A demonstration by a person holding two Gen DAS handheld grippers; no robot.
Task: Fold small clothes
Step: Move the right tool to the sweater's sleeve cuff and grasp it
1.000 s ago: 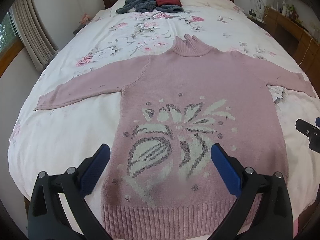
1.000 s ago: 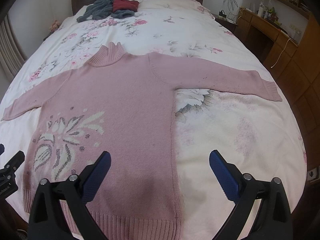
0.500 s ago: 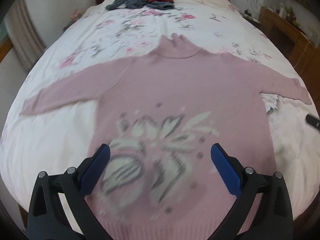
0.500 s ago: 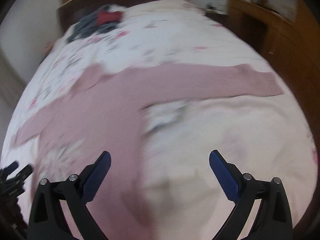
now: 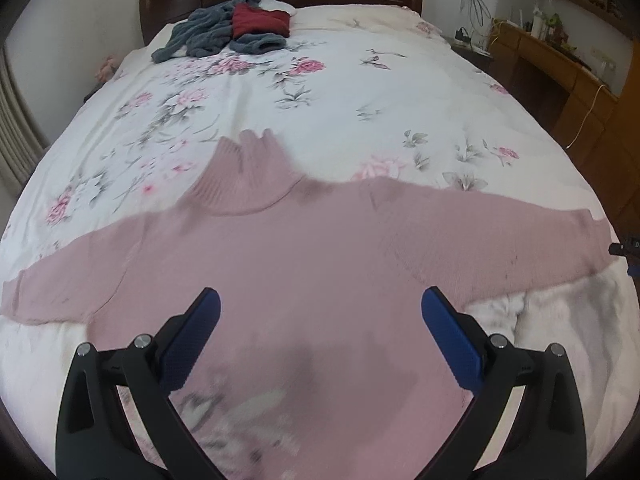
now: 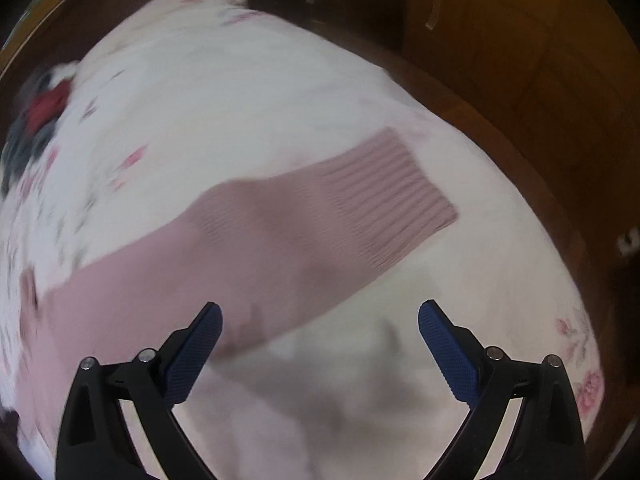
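Just ahead of the wide-open, empty right gripper (image 6: 319,330) and equally open left gripper (image 5: 320,320), the pink knitted turtleneck sweater (image 5: 304,264) lies flat, so a shallow pinch at its ribbed sleeve cuff (image 6: 394,196) could slip or snag the white floral bedspread (image 6: 460,280).

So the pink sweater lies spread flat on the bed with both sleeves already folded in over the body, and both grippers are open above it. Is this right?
Not quite. The pink sweater lies flat on the bed, but its sleeves are stretched straight out to the sides, not folded in; the left wrist view shows this. Both the left gripper and the right gripper are open.
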